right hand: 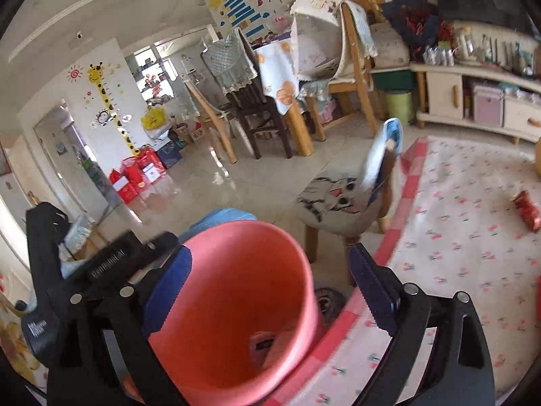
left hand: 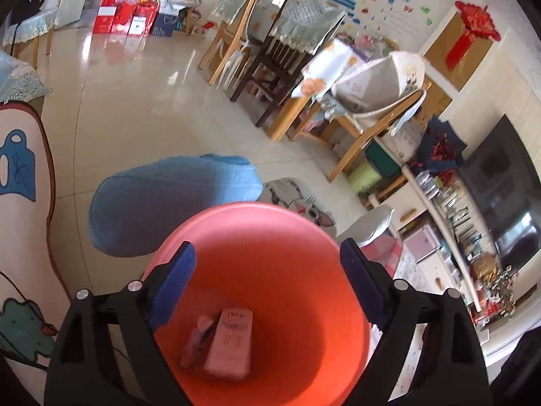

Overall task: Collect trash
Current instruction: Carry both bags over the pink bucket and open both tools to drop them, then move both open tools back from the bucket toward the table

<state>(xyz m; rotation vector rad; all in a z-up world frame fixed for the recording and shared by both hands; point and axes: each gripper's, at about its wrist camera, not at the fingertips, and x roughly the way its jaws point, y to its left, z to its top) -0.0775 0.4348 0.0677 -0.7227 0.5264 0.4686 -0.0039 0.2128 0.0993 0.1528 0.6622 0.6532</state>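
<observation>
An orange-red bucket (left hand: 270,270) stands right below both grippers. At its bottom lie a pink carton (left hand: 231,345) and a crumpled wrapper (left hand: 197,338). My left gripper (left hand: 267,264) is open, its blue pads wide apart over the bucket's mouth with nothing between them. In the right wrist view the bucket (right hand: 236,287) leans left. My right gripper (right hand: 270,260) is open too: one pad sits beside the bucket's left wall, the other stands well clear on the right. A red wrapper (right hand: 527,209) lies on the floral mat.
A small chair with a cat cushion (right hand: 338,199) stands just behind the bucket, beside a blue pouf (left hand: 169,203). The pink floral mat (right hand: 473,253) spreads to the right. Dining chairs and a table (right hand: 270,101) stand further back, with a low cabinet (right hand: 473,101) along the right wall.
</observation>
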